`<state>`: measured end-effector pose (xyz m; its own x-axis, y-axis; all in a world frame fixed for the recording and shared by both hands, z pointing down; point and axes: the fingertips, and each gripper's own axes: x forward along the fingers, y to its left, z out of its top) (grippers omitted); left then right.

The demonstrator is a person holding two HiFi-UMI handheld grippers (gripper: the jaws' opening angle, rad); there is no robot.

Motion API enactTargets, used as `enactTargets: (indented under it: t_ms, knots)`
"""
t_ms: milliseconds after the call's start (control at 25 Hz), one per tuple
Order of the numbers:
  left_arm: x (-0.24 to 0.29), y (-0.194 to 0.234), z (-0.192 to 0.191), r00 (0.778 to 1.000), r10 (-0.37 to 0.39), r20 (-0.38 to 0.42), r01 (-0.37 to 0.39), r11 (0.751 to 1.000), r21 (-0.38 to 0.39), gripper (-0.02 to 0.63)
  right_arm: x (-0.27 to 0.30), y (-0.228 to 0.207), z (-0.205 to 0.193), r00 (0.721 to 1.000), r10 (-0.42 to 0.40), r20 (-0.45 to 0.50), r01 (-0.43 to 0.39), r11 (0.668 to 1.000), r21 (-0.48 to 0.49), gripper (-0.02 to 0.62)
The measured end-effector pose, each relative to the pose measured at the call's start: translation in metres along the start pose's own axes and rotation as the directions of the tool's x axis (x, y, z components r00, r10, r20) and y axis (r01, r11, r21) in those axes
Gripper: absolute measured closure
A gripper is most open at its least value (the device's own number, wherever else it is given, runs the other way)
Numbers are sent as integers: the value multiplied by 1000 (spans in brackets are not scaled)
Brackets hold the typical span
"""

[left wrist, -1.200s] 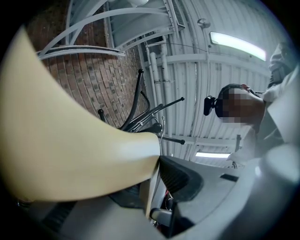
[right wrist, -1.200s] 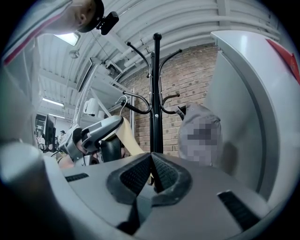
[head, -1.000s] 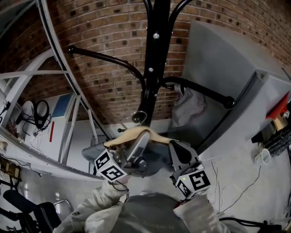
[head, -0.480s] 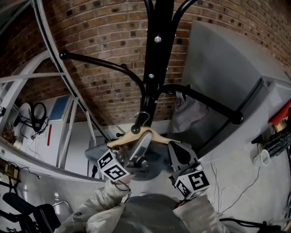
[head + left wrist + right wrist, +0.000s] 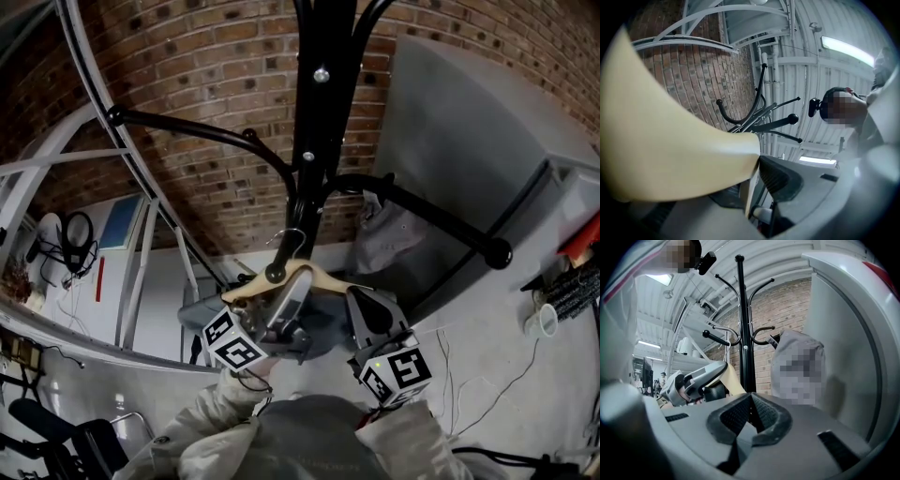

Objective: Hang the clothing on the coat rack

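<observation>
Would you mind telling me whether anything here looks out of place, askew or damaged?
Nothing looks damaged or spilled. The only unsettled thing is the wooden hanger, clamped in the left gripper: its metal hook sits close by the coat rack pole but is over no arm yet.

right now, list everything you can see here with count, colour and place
coat rack: 1, black, centre
hanger: 1, pale wood with a metal hook, below the rack's arms
garment: 1, grey-blue, under the hanger
cloth: 1, grey, on the rack's right arm
wall: 1, red brick, behind the rack
panel: 1, grey, right
frame: 1, white, left
headphones: 1, black, far left
cup: 1, white, far right
left tongs: 1, grey, shut on the hanger
right tongs: 1, grey, shut, by the hanger's right end
</observation>
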<state>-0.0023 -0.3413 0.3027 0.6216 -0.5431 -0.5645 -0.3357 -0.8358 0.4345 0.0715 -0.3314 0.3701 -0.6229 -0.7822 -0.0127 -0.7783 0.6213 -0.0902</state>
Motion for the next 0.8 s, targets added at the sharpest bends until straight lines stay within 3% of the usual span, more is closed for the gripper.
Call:
enactTargets:
  t_ms: [800]
  knots:
    - [3, 6, -6, 999, -8, 32, 9, 1000, -3, 499, -2, 0, -2, 999, 39, -3, -39, 999, 11, 571]
